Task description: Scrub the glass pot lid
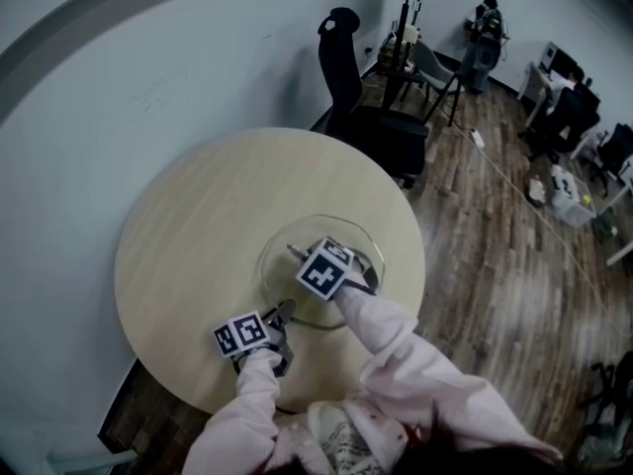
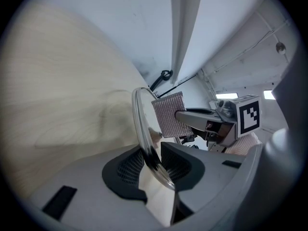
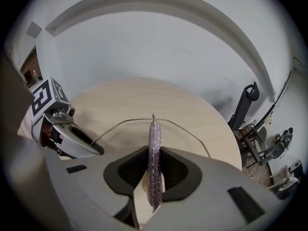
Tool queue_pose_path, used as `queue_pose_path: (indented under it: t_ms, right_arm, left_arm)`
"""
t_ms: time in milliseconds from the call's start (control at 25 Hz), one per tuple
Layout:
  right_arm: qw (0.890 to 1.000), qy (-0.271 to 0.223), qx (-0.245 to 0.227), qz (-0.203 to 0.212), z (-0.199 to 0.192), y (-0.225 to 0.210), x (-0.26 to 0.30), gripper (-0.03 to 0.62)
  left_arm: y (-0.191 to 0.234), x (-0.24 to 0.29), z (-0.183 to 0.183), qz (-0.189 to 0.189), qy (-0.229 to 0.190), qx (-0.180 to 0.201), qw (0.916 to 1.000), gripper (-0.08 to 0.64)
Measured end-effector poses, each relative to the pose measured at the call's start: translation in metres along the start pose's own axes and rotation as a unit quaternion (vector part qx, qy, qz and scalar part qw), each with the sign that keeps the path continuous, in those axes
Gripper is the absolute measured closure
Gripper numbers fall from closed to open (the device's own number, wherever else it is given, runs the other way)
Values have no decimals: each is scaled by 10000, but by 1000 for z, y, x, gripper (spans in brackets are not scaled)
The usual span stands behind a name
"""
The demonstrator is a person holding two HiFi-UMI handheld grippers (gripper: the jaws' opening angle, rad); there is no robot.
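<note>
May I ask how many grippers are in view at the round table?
2. The left gripper is shut on the glass lid's near rim; the right gripper holds a scrub pad over the lid. None seem hidden.

- The left gripper (image 1: 280, 317) sits just inside the near edge of the round table (image 1: 198, 226), its jaws clamped on the rim of the glass pot lid (image 2: 144, 129).
- The right gripper (image 1: 305, 257) reaches further in toward the table's middle, its jaws closed on a thin, glittery scouring pad (image 3: 154, 162).
- Both forearms wear pale pink sleeves (image 1: 391, 349) and extend side by side.
</note>
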State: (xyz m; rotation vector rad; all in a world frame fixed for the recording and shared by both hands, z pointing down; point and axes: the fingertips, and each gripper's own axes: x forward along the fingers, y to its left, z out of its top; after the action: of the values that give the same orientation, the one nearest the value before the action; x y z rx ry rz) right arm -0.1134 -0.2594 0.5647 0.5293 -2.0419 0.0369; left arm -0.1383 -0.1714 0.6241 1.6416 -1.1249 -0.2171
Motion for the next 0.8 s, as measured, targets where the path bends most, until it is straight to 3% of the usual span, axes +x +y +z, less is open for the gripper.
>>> queue_pose_path:
  t_ms: [800]
  right_arm:
    - [9997, -29, -189, 143, 24, 30, 6, 518]
  left_arm:
    - [0, -1, 1, -80, -7, 26, 10000, 442]
